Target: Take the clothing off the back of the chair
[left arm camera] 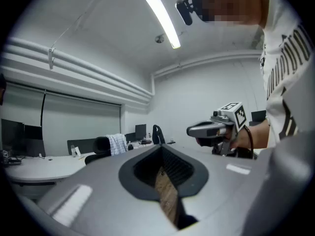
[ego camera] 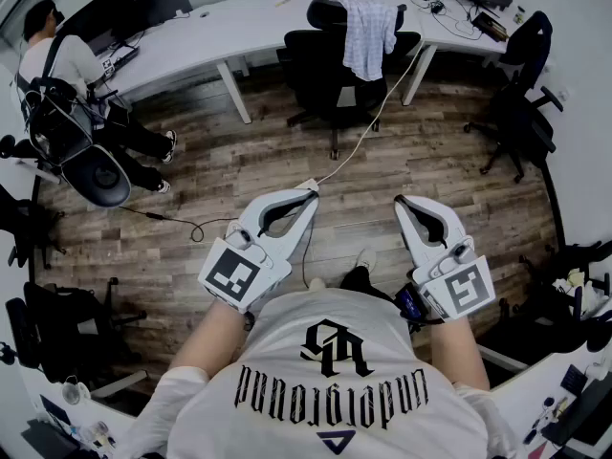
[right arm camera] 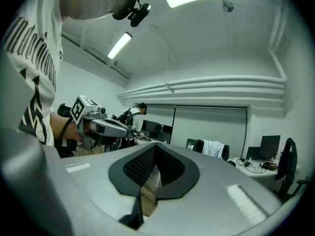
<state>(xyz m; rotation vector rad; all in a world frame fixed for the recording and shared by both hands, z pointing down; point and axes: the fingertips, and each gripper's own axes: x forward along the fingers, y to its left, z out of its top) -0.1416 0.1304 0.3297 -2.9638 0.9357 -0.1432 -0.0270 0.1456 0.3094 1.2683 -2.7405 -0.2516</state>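
Note:
A pale checked piece of clothing (ego camera: 370, 36) hangs over the back of a black office chair (ego camera: 330, 65) at the far desk. It also shows small in the left gripper view (left arm camera: 117, 143) and the right gripper view (right arm camera: 213, 148). My left gripper (ego camera: 311, 196) and right gripper (ego camera: 400, 201) are held level in front of my chest, well short of the chair. Both are shut with nothing between the jaws. From each gripper view the other gripper is visible: the right gripper (left arm camera: 189, 130) and the left gripper (right arm camera: 129, 128).
A long white desk (ego camera: 201, 36) curves along the back with monitors. A person (ego camera: 57, 65) sits at the left on a chair. A second black chair (ego camera: 521, 103) stands at the right. A white cable (ego camera: 368, 127) runs across the wooden floor (ego camera: 249, 161).

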